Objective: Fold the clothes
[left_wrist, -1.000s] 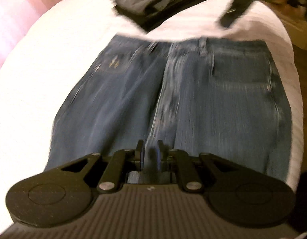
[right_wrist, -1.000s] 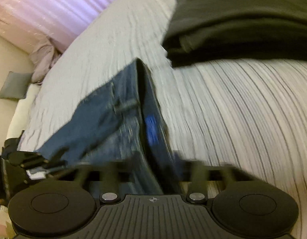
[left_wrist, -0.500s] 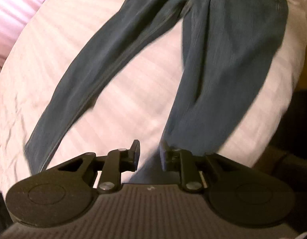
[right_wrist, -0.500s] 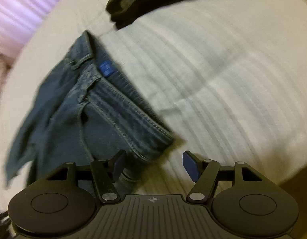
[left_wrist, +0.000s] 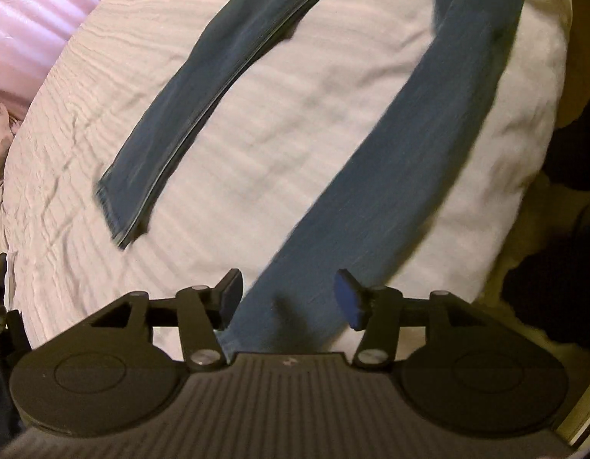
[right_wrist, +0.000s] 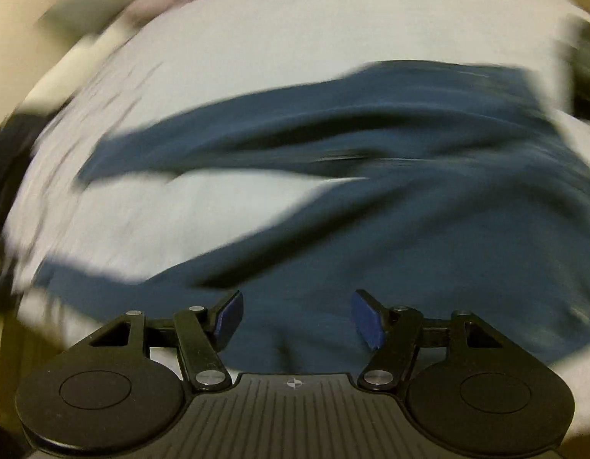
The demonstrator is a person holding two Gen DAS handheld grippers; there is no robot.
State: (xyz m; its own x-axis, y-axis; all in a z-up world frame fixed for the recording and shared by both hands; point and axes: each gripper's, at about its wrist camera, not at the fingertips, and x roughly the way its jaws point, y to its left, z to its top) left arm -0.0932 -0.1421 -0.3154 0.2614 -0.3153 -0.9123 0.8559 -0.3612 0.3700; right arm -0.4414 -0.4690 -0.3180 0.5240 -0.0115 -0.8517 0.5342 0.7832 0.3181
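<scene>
A pair of dark blue denim jeans (left_wrist: 375,176) is being left spread, legs apart, on the white ribbed bed cover (left_wrist: 256,114), while the left gripper (left_wrist: 288,298) is being opened above one leg and the right gripper (right_wrist: 297,319) is being held spread, nothing pinched.

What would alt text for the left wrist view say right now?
Blue jeans lie spread on a white bedspread, legs splayed apart. The left gripper hangs over the nearer leg's hem, its jaws opening and gripping nothing.
</scene>
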